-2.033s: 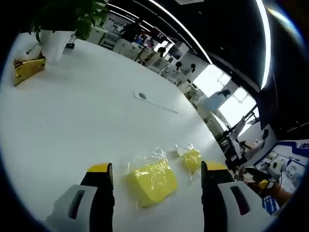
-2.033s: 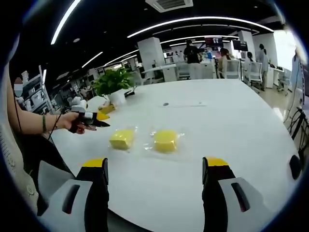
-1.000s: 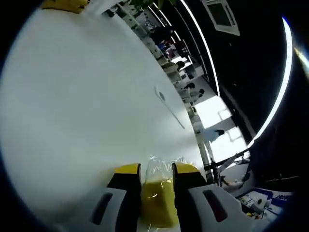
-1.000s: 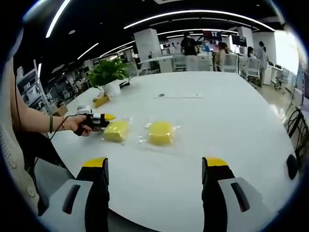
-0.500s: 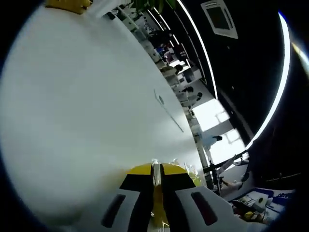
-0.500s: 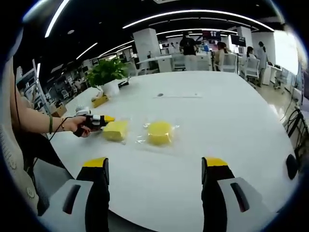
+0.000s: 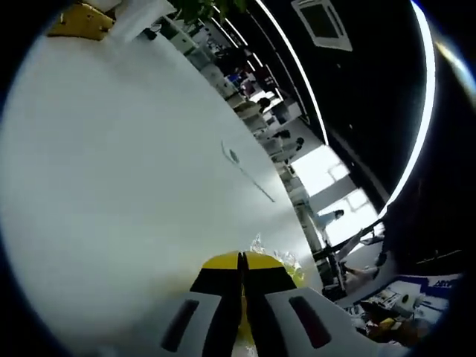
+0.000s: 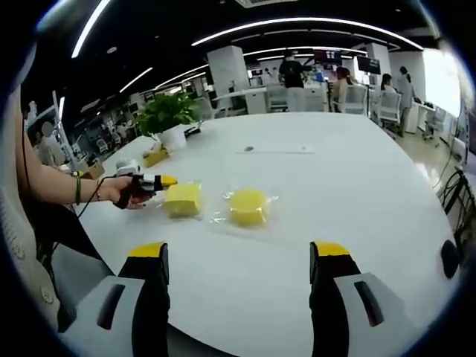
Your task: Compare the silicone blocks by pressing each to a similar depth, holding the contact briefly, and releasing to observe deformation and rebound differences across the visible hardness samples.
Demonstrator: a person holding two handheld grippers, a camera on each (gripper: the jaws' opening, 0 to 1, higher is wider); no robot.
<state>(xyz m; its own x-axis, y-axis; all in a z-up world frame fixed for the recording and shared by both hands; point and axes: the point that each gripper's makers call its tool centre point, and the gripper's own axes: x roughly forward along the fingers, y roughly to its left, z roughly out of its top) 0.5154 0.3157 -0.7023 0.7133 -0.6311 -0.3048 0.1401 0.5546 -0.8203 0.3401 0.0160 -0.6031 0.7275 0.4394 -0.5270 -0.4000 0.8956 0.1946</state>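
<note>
On white table, left claw pinching block

Two yellow silicone blocks, each in a crinkly clear wrapper, sit flat on the white table. The squarish block lies nearest the potted plant, a bit toward the table's near edge. The rounder block lies just beside it, farther from the plant, not touching.
</note>
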